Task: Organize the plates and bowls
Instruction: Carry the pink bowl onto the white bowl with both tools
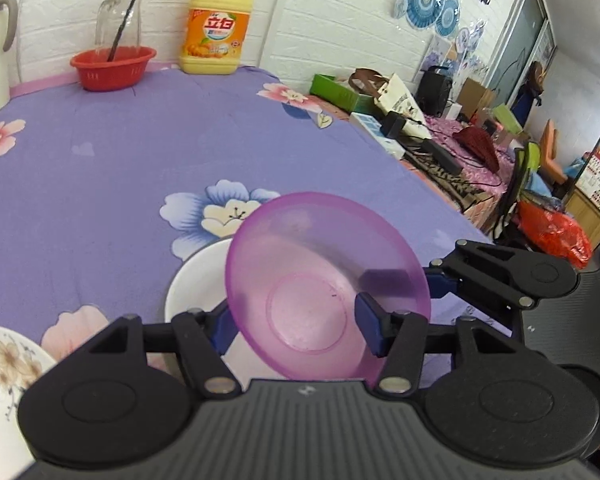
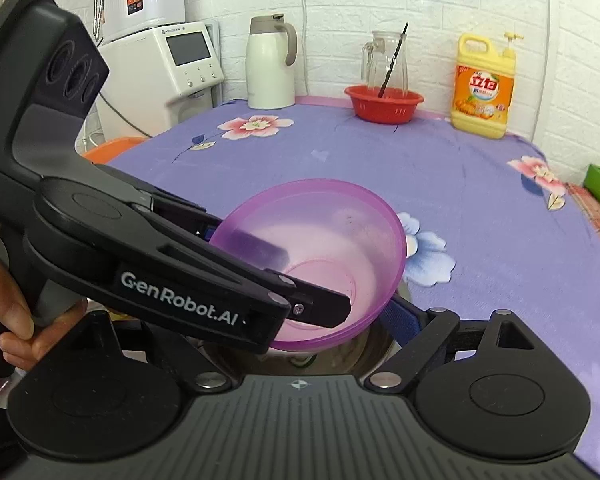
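Observation:
A translucent purple bowl (image 1: 324, 280) is held tilted above the purple flowered table; it also shows in the right wrist view (image 2: 320, 240). My left gripper (image 1: 296, 320) is shut on the bowl's rim, one finger (image 2: 260, 252) inside it and one outside. My right gripper (image 1: 440, 280) reaches in from the right beside the bowl, and its own view shows its jaws spread wide (image 2: 300, 344) under the bowl. A white bowl (image 1: 196, 284) sits under the purple bowl. A flower-patterned plate (image 1: 4, 372) lies at the lower left. A metal bowl (image 2: 340, 356) sits below the purple bowl.
At the table's far edge stand a red basket (image 1: 112, 66), a glass jug (image 1: 120, 12), a yellow detergent bottle (image 1: 216, 28) and a white kettle (image 2: 268, 64). A cluttered side table (image 1: 440, 132) lies to the right. A water dispenser (image 2: 160, 60) stands far left.

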Tool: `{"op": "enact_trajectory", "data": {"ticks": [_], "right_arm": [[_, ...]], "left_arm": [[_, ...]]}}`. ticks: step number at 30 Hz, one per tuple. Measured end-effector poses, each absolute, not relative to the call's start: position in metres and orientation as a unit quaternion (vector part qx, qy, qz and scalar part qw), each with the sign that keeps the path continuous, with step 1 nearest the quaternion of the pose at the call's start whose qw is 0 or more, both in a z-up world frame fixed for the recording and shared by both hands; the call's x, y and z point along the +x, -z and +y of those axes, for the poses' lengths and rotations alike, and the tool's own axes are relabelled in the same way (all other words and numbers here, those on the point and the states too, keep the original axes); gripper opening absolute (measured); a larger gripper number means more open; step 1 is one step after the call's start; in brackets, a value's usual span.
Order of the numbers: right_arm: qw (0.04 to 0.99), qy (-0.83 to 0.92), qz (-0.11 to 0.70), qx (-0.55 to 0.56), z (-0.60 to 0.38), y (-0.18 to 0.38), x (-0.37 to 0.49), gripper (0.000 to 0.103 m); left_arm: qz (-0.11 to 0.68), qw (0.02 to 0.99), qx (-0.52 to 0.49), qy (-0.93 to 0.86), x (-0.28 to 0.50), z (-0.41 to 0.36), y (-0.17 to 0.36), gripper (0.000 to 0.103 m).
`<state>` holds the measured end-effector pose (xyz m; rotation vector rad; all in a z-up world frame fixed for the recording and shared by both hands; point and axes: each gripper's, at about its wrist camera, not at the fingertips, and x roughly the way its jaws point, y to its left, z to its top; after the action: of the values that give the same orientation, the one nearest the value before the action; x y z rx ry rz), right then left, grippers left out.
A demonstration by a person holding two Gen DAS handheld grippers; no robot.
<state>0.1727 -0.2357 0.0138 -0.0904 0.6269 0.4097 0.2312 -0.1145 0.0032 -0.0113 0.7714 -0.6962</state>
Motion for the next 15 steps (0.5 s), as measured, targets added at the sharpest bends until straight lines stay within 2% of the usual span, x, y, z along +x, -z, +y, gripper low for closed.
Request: {"op": "enact_trajectory", "data": {"ticks": [2,5,8,10,15], "right_arm": [[0.928,-0.208,0.306,-0.039,-0.237,-0.010,0.171,0.103],[0.928,-0.212,0.305,-0.023,-0.243,-0.006,0.169,0.103],[0.927,-0.216,0.307,-0.009,-0.249,-0.004,0.165,0.103],[0.928,-0.219,0.301,-0.002,-0.253,-0.006,0.155,0.103],[0.940,-0.199,0.276,0.019,-0.264,-0.014,0.137,0.103]], "left_arm": [[0.367,0.872,0.002,0.322,0.232,-0.112,-0.003,0.062],[0.366,0.878,-0.004,0.309,0.233,-0.103,-0.004,0.077],[0.365,0.876,-0.020,0.316,0.232,-0.092,-0.011,0.082],[0.357,0.881,-0.029,0.308,0.228,-0.084,-0.016,0.095],[0.335,0.893,-0.054,0.296,0.227,-0.071,-0.025,0.096]]}}
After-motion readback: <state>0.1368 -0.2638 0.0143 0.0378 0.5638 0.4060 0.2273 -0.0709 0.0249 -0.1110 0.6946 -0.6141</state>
